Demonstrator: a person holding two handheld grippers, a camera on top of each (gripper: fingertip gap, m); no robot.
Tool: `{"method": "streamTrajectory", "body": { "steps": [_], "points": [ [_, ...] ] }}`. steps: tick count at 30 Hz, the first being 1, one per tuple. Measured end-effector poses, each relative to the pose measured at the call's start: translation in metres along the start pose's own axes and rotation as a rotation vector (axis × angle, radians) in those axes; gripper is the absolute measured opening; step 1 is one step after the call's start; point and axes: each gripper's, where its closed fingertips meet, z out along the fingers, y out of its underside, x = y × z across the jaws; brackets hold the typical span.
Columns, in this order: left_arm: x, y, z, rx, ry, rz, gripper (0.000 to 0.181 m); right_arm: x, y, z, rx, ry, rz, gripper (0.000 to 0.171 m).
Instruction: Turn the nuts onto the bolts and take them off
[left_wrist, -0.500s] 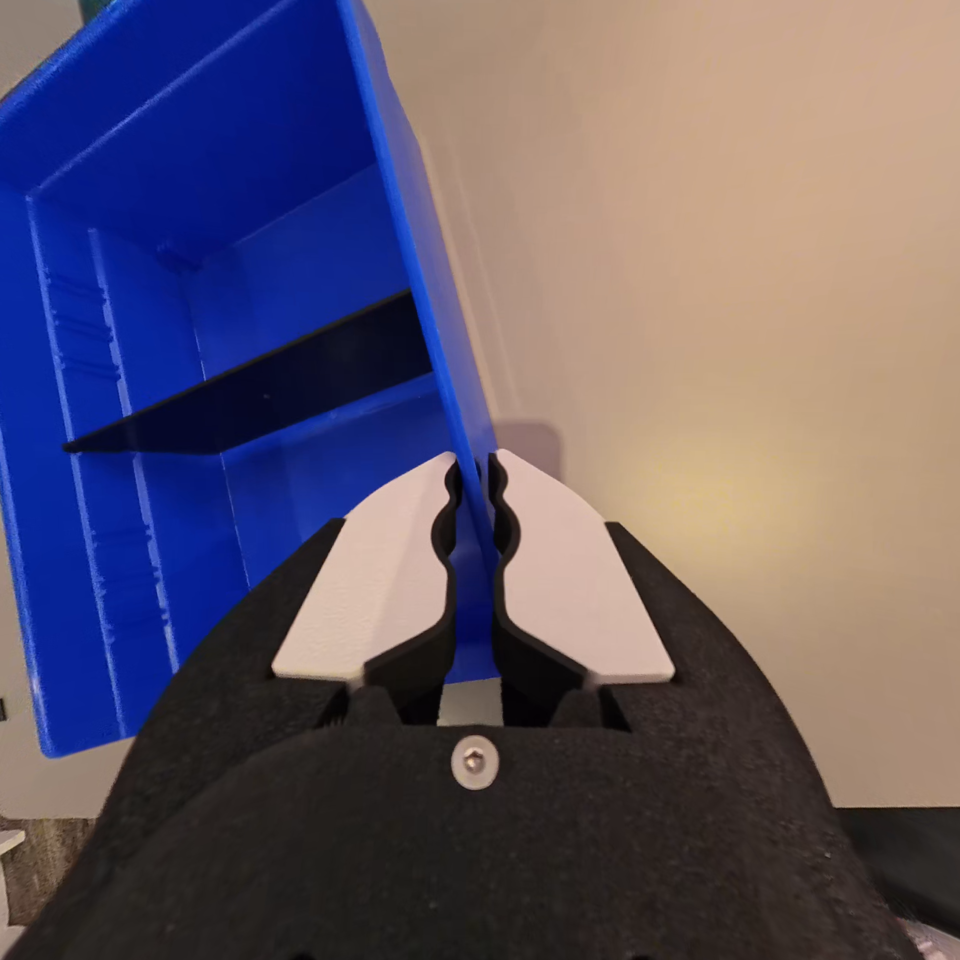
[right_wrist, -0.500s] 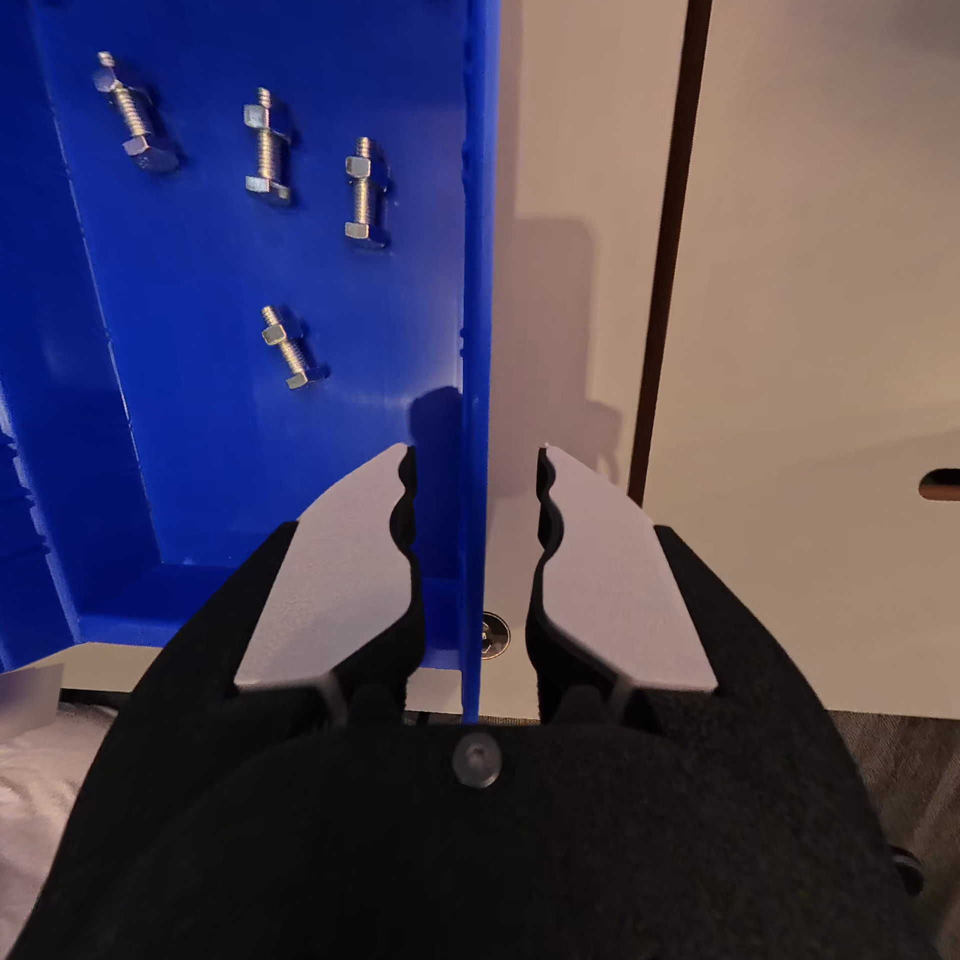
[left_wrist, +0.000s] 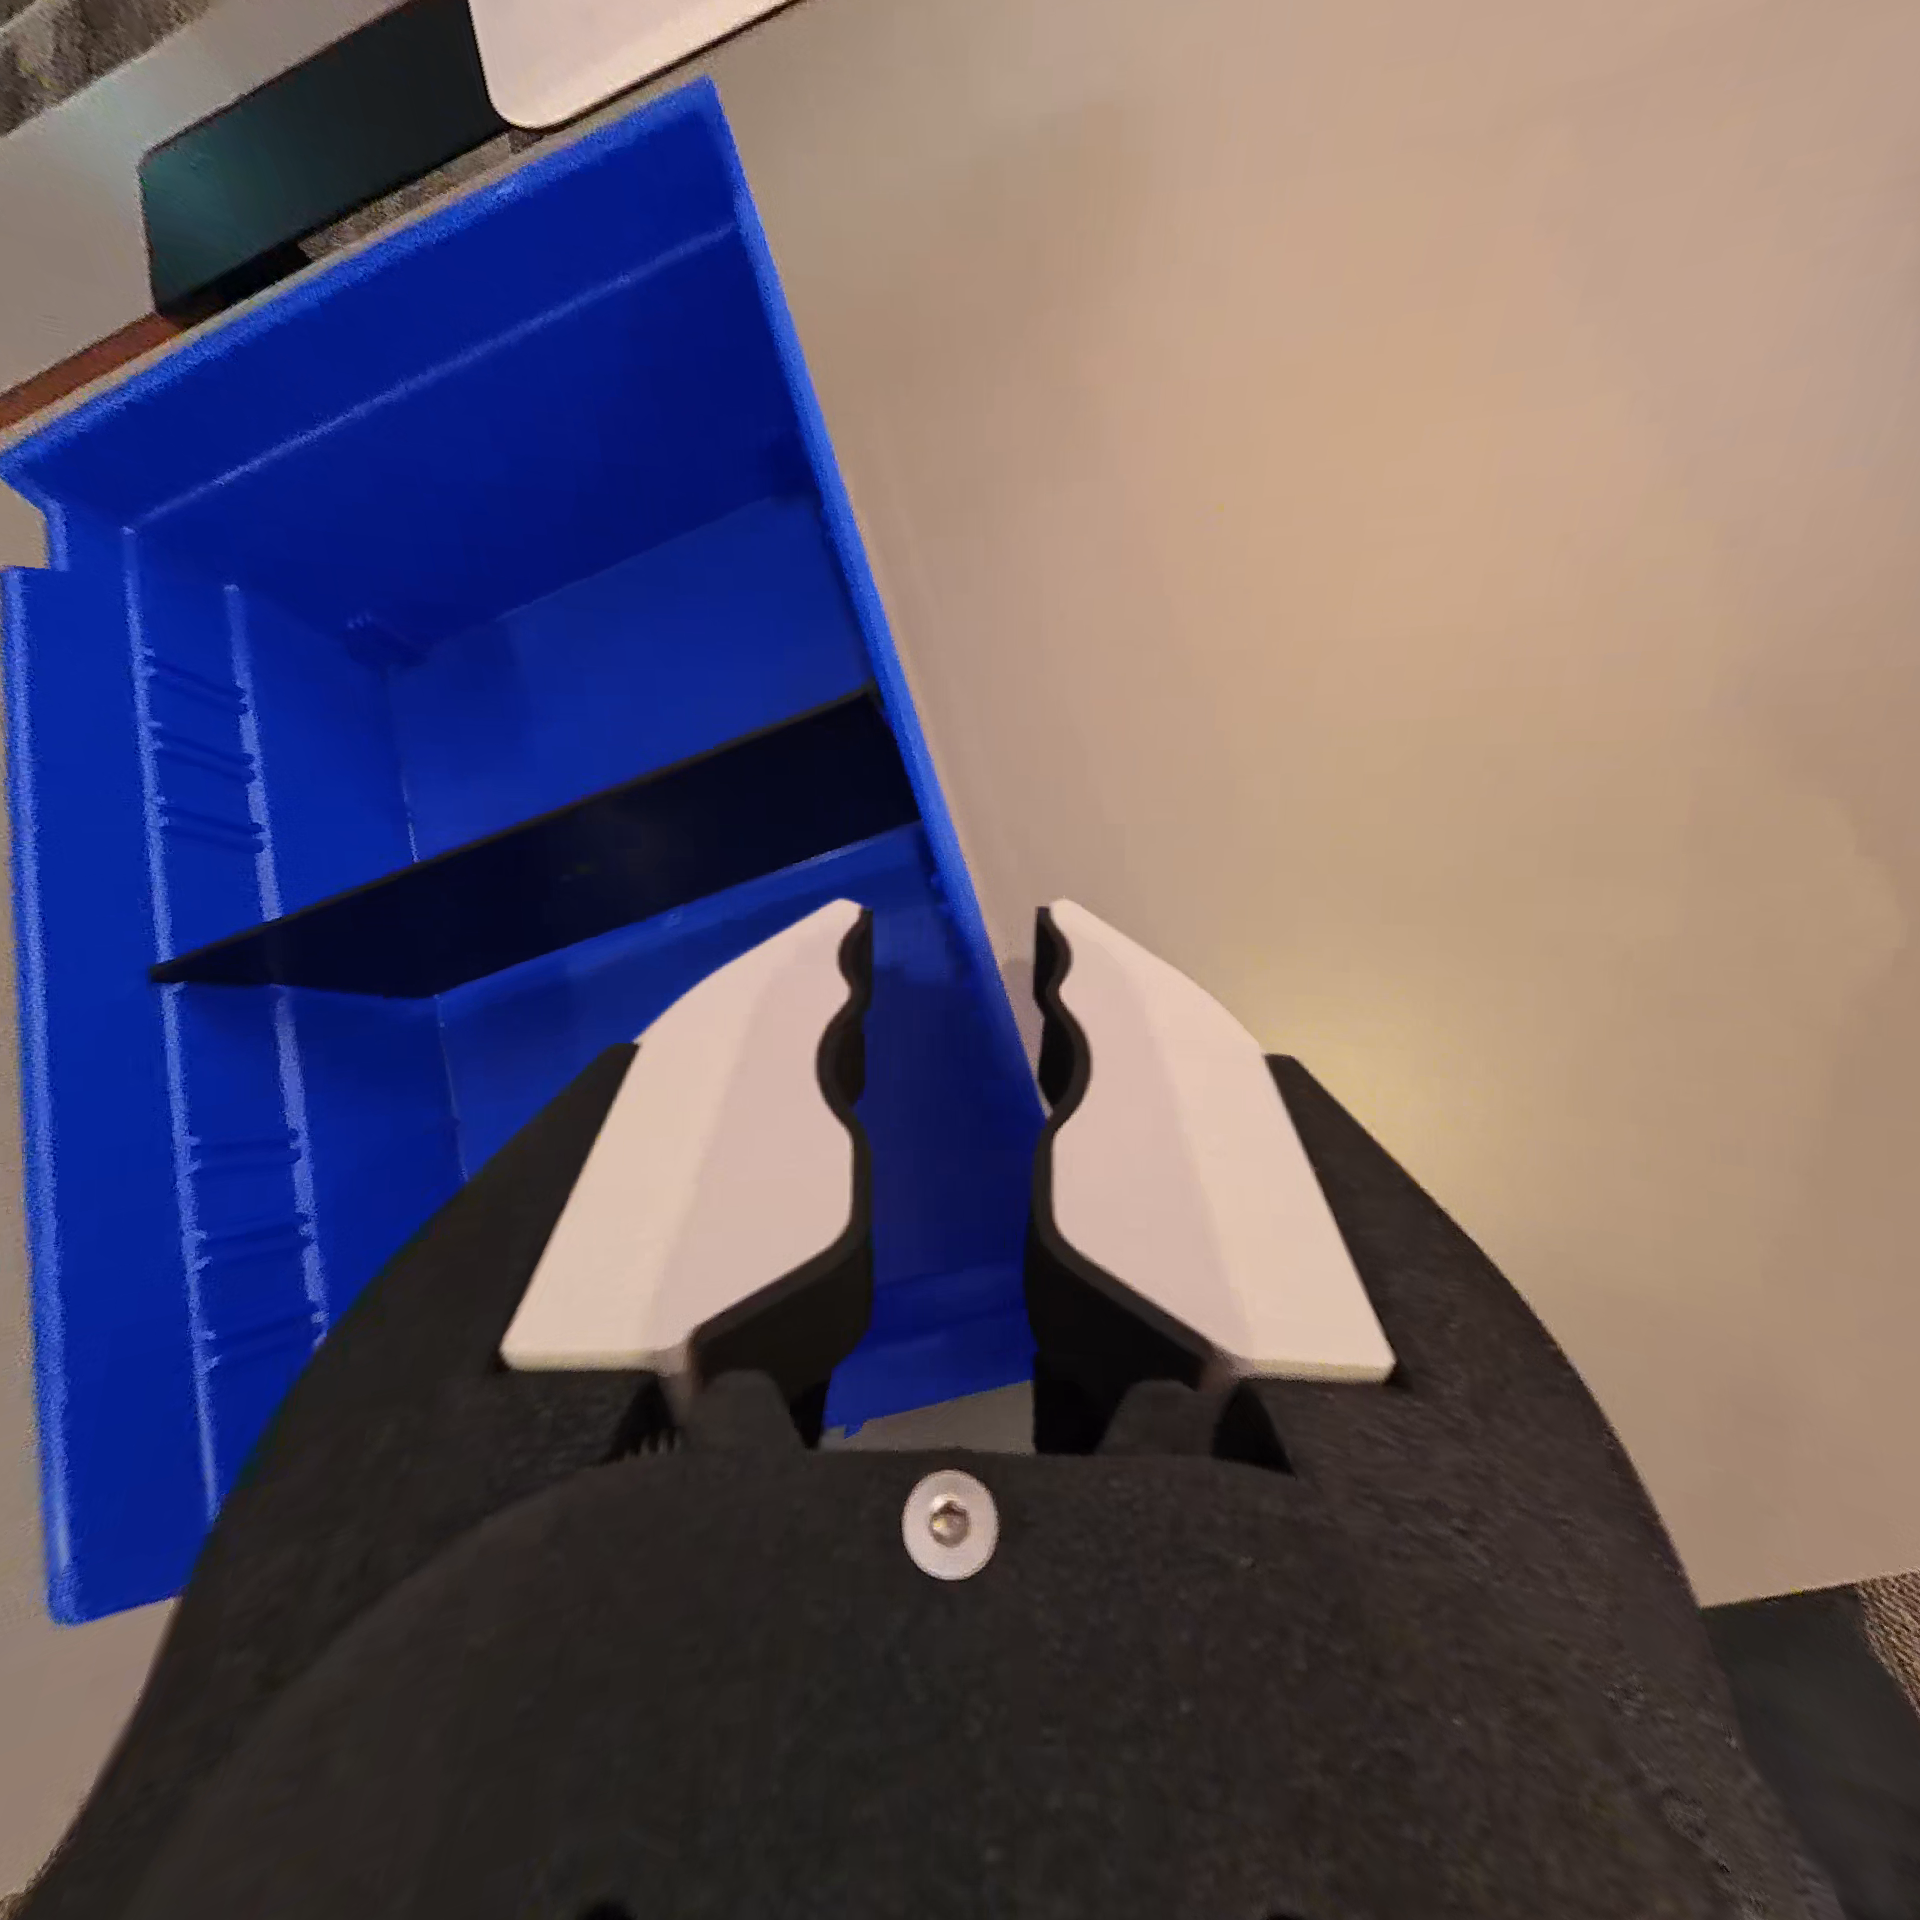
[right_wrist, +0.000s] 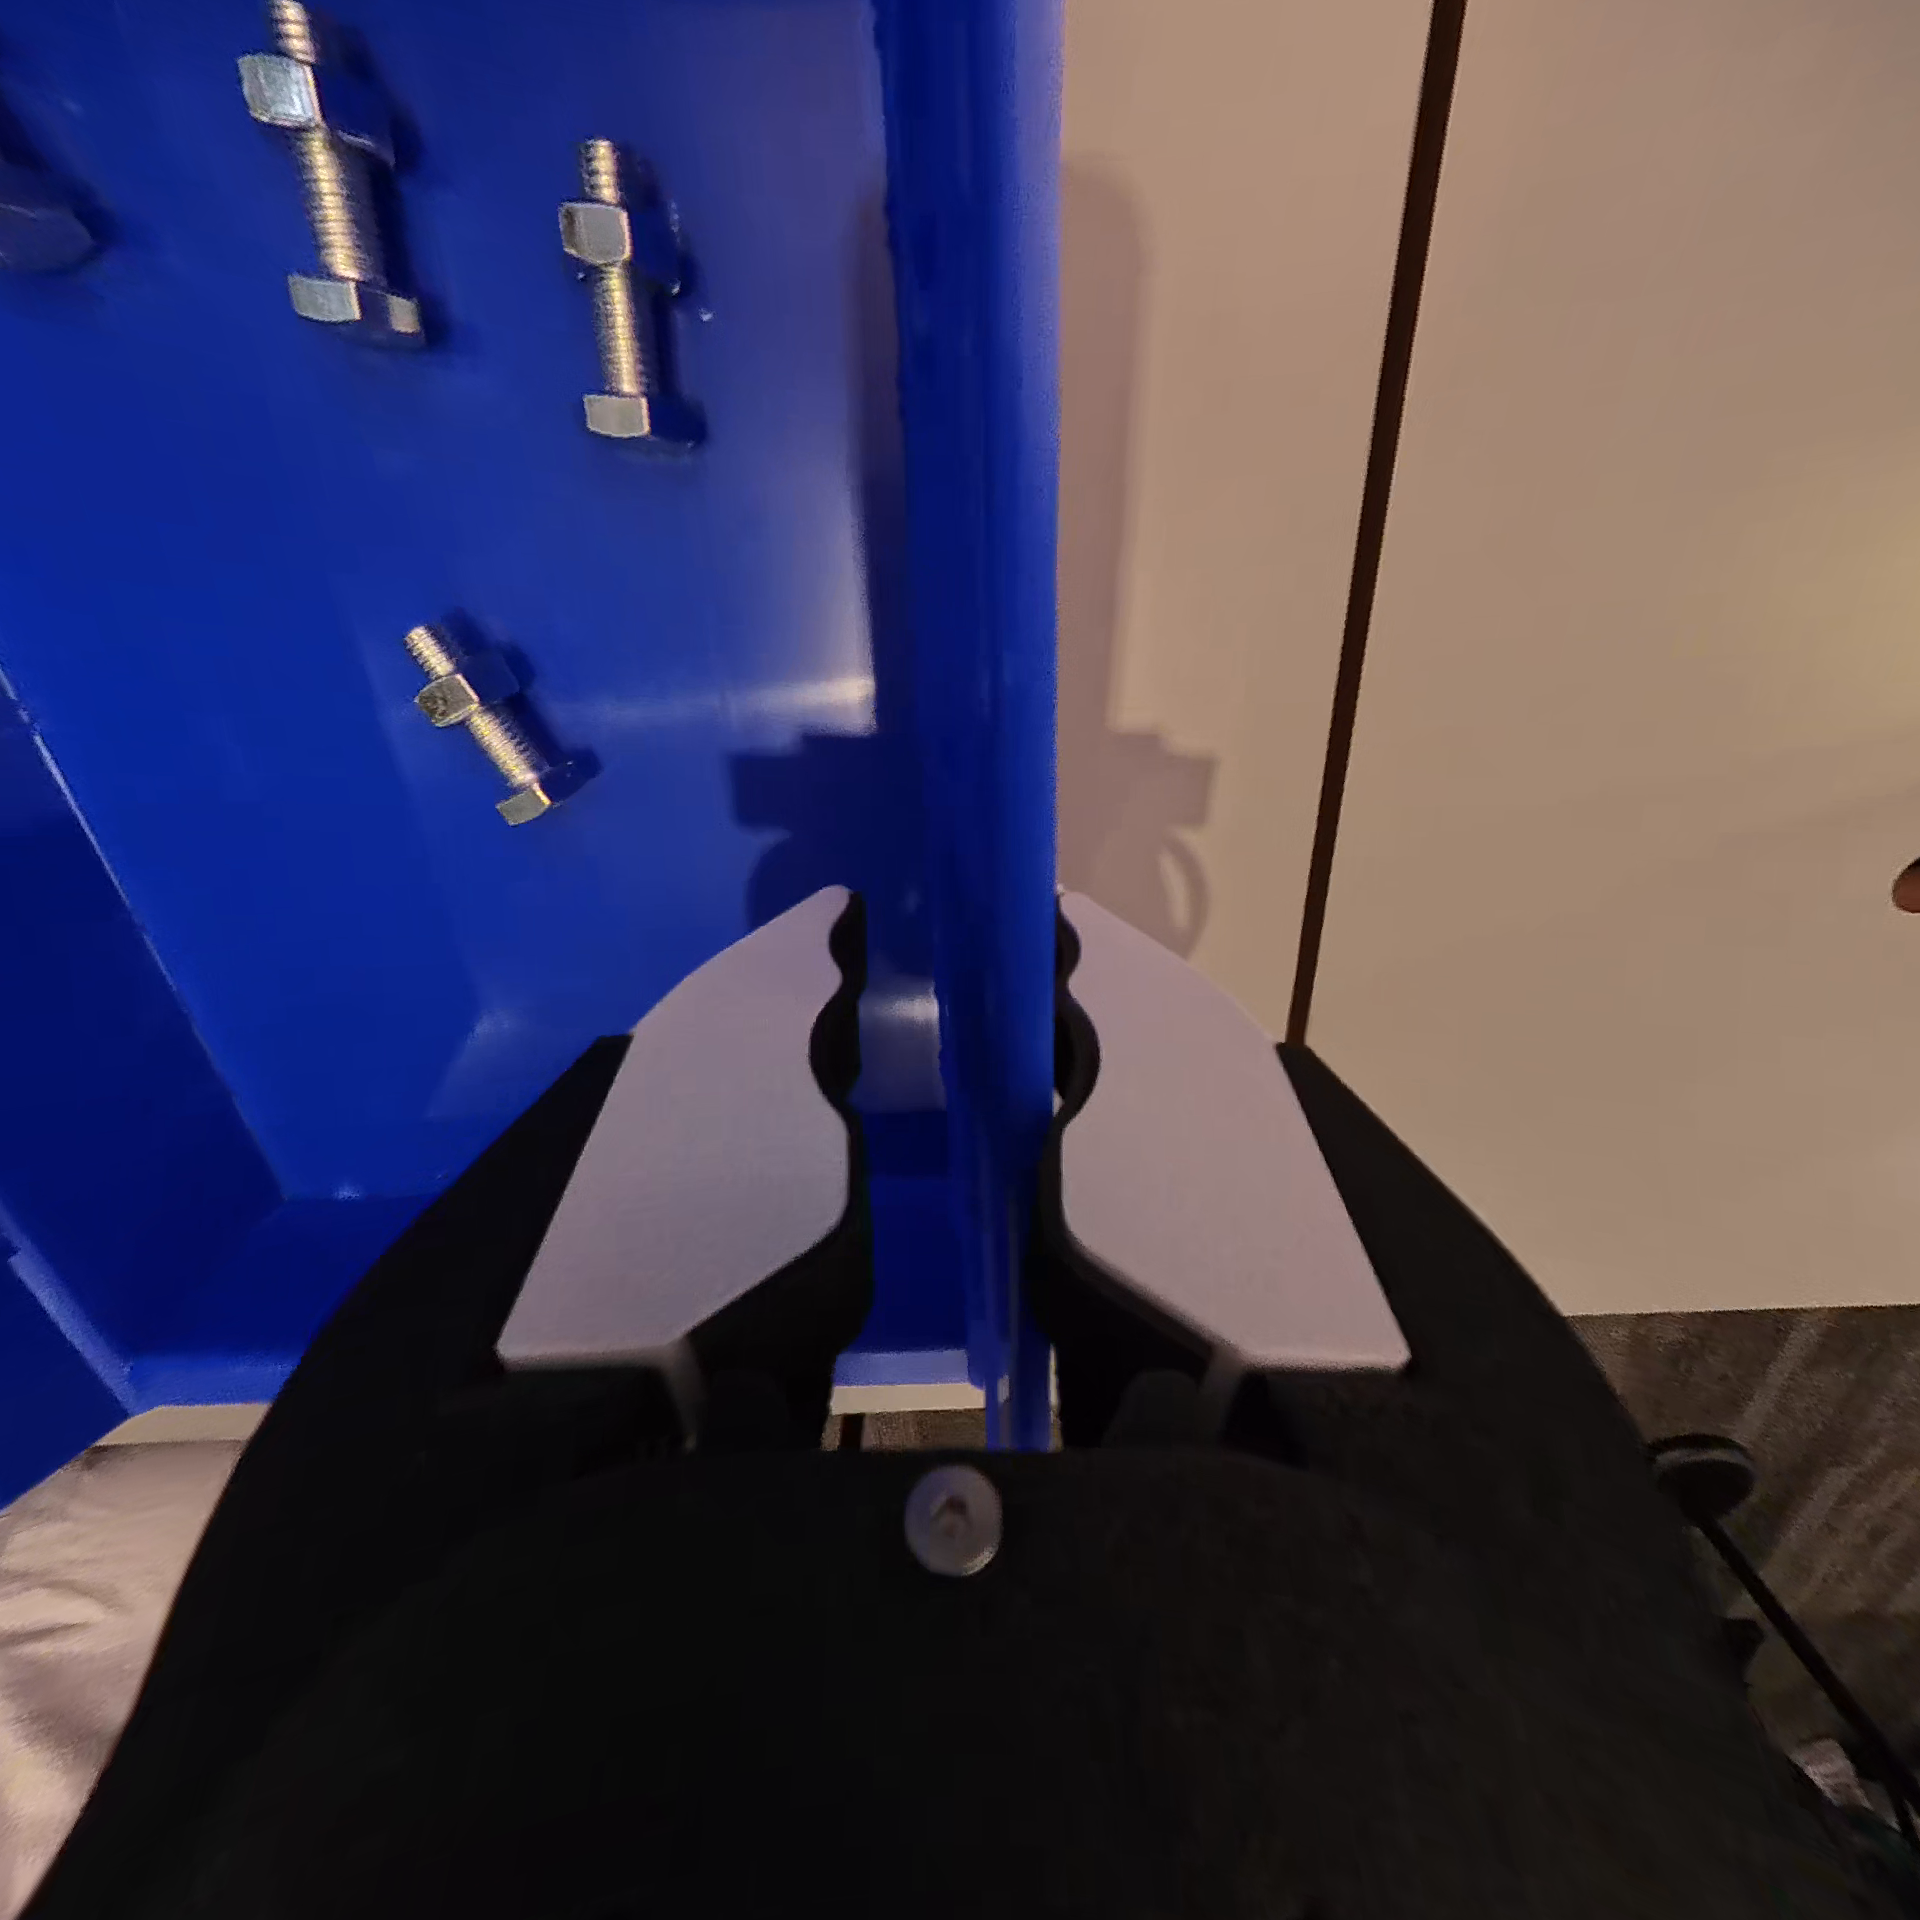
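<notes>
Left claw (left_wrist: 951, 920) has parted around smooth blue bin (left_wrist: 312, 831).

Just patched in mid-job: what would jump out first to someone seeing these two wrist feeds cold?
The bright blue bin fills the left of both views. In the right wrist view, silver bolts with nuts on them lie on its floor, and the right gripper straddles the bin's side wall, open. In the left wrist view, the left gripper is open at a wall too, near a black divider.
</notes>
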Motion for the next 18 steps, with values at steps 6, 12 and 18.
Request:
{"method": "streamTrajectory", "body": {
  "steps": [6,12,18],
  "points": [
    [-0.006,-0.003,-0.004,0.022,-0.016,0.003,0.044,0.001,-0.002,0.009,0.015,-0.041,0.007,0.029],
    [-0.014,-0.006,-0.010,0.054,-0.008,-0.028,0.057,-0.005,0.003,0.010,-0.008,-0.149,0.078,0.005],
    [-0.039,-0.013,-0.025,0.136,-0.054,-0.057,0.055,-0.006,0.007,0.009,-0.007,-0.156,0.107,0.005]
  ]
}}
